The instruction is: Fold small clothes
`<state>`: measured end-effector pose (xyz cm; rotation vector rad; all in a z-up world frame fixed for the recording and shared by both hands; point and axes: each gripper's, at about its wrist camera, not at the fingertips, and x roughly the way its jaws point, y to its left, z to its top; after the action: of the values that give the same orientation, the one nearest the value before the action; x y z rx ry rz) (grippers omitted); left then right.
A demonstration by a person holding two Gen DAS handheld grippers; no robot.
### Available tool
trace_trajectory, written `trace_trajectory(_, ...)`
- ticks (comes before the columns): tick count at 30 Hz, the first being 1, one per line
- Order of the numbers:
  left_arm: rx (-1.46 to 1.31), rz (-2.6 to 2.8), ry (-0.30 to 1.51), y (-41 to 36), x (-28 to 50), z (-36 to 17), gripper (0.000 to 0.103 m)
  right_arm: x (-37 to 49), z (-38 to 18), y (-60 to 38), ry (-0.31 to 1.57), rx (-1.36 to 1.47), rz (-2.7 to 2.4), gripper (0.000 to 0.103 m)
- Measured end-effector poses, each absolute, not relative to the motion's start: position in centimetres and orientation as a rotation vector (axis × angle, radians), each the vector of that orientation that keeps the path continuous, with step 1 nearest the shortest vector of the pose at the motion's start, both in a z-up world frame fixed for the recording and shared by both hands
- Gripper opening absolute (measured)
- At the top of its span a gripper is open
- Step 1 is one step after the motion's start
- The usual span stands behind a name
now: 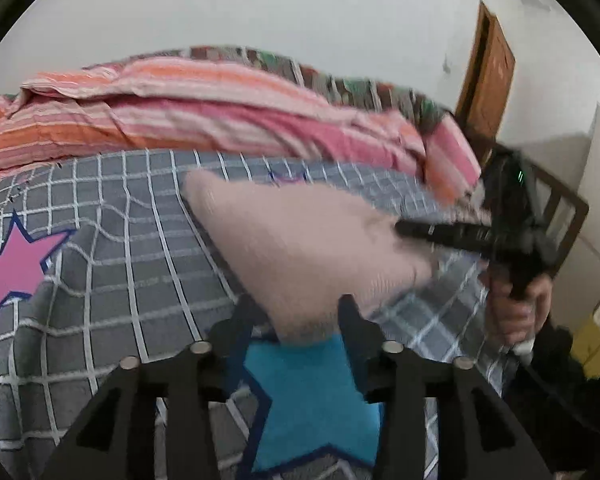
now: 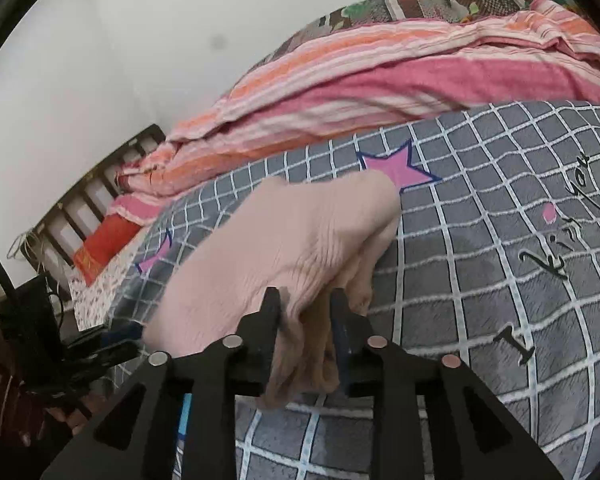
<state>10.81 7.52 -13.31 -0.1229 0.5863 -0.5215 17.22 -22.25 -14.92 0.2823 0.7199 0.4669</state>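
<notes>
I hold a gripper in each hand over the bed; between them is a small pale pink ribbed garment (image 1: 300, 240), lifted off the grey checked bedsheet (image 1: 120, 272) at its near corners and sagging to the sheet further back. My left gripper (image 1: 296, 312) stands with its jaws narrow, part open; a corner of the pink garment hangs in the gap between the black fingers (image 1: 352, 320), but the blur keeps me from telling whether the pads press it, so whether this gripper holds the cloth I cannot tell. My right gripper (image 2: 304, 304) has its jaws narrow too, and here a bunched fold of the garment (image 2: 284, 248) fills the gap and spills out below the fingers (image 2: 270, 312); the pads pinch it from both sides, so this one holds the cloth. In the left view the right gripper (image 1: 404, 230) reaches in from the right, its tips at the garment's edge, my hand (image 1: 520, 308) wrapped round its handle.

The sheet carries a blue star (image 1: 316, 400) straight under the left gripper, a pink star (image 1: 8, 268) well to the left, and another pink star (image 2: 400, 168) just beyond the garment's far edge in the right view, with black script (image 2: 556, 236) to the right of it. A pink and orange striped quilt (image 1: 180, 116) lies heaped along the far side of the bed against the white wall (image 1: 260, 8); a dark slatted bed frame (image 2: 92, 184) shows at the bed's end, and a brown wooden door (image 1: 488, 72) stands beyond it. No basket, box or drawer shows; the garment sits in none.
</notes>
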Motion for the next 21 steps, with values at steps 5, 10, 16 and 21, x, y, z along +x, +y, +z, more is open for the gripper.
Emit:
trace_trajectory(5,-0.178,-0.460,0.626,6.3,15.1,-13.2,0.042,20.2,-15.0,-21.4,0.746,0.326,0.398,0.035)
trace_trajectory(10,-0.208,-0.403,0.668,5.5,17.9,-14.3,0.045,22.4,-15.7,-20.0,0.801,0.276,0.341,0.038)
trace_trajectory(16,-0.135,-0.374,0.699,4.4,17.6,-15.7,0.045,22.6,-16.3,-19.8,0.728,0.236,0.418,0.016)
trace_trajectory(21,-0.128,-0.359,0.700,4.0,17.4,-15.5,0.045,22.9,-16.5,-19.6,0.742,0.207,0.355,0.015)
